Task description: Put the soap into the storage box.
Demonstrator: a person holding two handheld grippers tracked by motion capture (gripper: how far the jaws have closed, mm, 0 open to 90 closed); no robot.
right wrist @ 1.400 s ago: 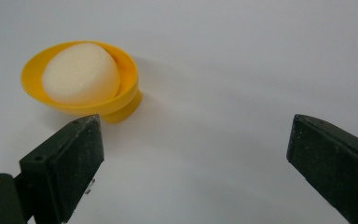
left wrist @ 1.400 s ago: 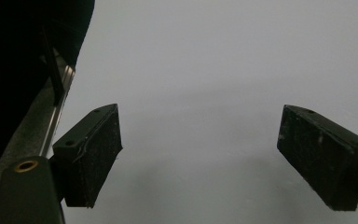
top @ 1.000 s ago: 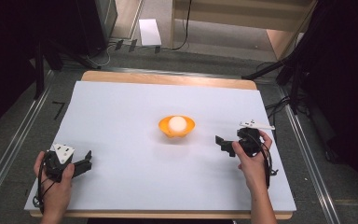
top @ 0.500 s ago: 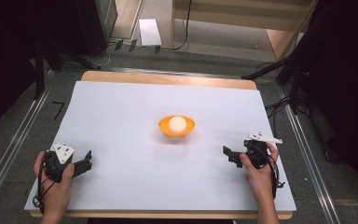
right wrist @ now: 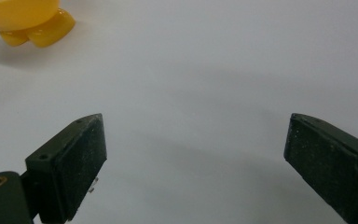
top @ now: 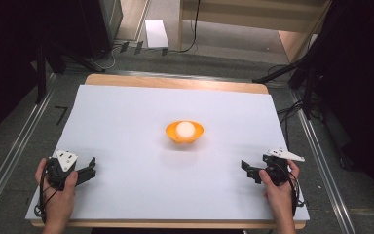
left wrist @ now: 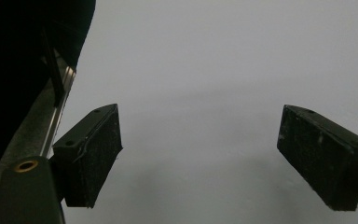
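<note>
One table [top: 126, 122], white-topped. Two grippers: left gripper [top: 88, 171] at near left, right gripper [top: 247, 170] at near right, jaws of both spread wide, empty, well apart from the rest. One orange bowl [top: 184, 132], table centre, probably light, rigid plastic; take it by the rim. One white ball [top: 184, 128] inside it, likely smooth and prone to roll.

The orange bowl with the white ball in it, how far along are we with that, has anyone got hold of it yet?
Nothing looks done yet. The orange bowl sits mid-table with the white ball resting inside it, untouched. The left gripper and right gripper are both open and empty near the front edge of the table, well apart from the bowl. Any reaching, gripping or moving of the bowl or the ball is left.
</note>
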